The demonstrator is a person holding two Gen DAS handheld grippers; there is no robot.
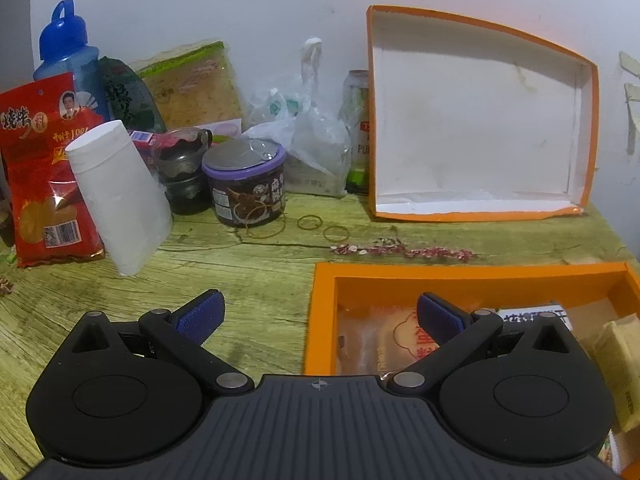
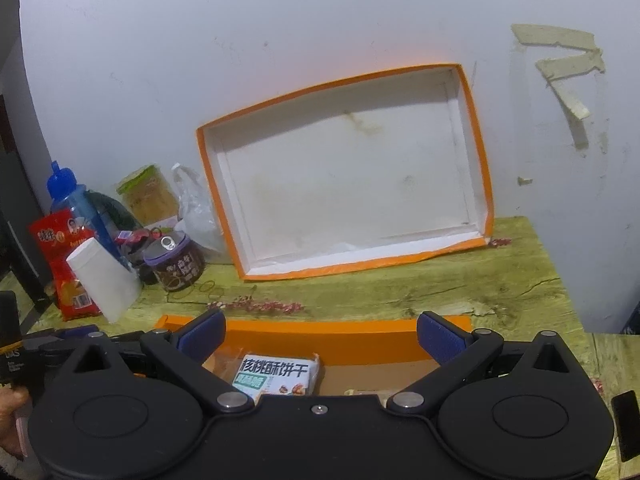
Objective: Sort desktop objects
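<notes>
A: How are the two grippers seen?

B: The left gripper (image 1: pixel 320 316) is spread wide with nothing between its blue pads, held above the near left edge of the orange box (image 1: pixel 320 280). The right gripper (image 2: pixel 320 338) is likewise spread wide and empty, held over the same box (image 2: pixel 320 334).

A: What is seen inside the box?

B: A white biscuit packet (image 2: pixel 280 374) with bold black characters and a teal label is lying flat near the middle. A clear wrapped snack (image 1: pixel 372 340) with red print is laid at the left end, and a yellowish packet (image 1: pixel 618 364) at the right.

A: And on the green wood-grain table (image 1: pixel 248 272)?

B: The box lid (image 1: pixel 480 120), orange-edged and white inside, is leaned against the far wall. At the far left are grouped a red snack bag (image 1: pixel 44 168), a white paper roll (image 1: pixel 124 196) tilted beside it, a blue bottle (image 1: pixel 66 52), and a purple-lidded can (image 1: pixel 248 184). Rubber bands (image 1: pixel 310 222) are scattered just right of the can
</notes>
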